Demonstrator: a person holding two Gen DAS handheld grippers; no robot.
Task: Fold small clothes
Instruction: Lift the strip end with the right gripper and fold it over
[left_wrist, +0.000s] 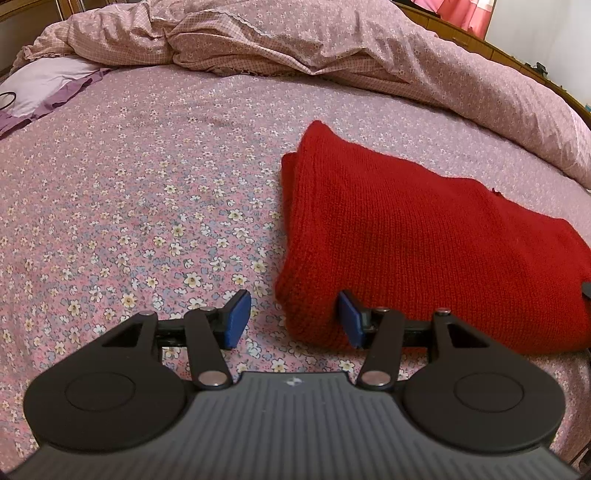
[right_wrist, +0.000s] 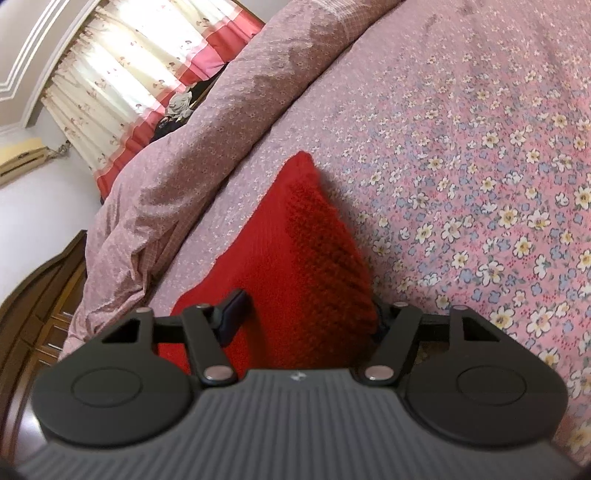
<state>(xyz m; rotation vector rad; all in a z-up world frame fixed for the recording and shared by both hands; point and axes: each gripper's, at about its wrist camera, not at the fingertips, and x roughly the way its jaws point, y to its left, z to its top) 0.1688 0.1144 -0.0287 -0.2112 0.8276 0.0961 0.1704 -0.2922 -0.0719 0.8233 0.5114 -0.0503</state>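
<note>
A red knitted garment (left_wrist: 406, 236) lies folded on the floral bedsheet (left_wrist: 147, 184). My left gripper (left_wrist: 293, 319) is open just above the sheet, its blue pads (left_wrist: 236, 317) straddling the garment's near left corner without clamping it. In the right wrist view the same red garment (right_wrist: 295, 266) fills the space between the fingers of my right gripper (right_wrist: 306, 314). The jaws stand wide around a thick fold of it. The left pad (right_wrist: 234, 314) shows. The right pad is hidden behind the knit.
A crumpled pink duvet (left_wrist: 295, 40) lies along the far side of the bed and also shows in the right wrist view (right_wrist: 221, 122). A lilac pillow (left_wrist: 48, 85) lies at far left. Wooden furniture (right_wrist: 33, 325) and curtains (right_wrist: 122, 92) stand beyond the bed.
</note>
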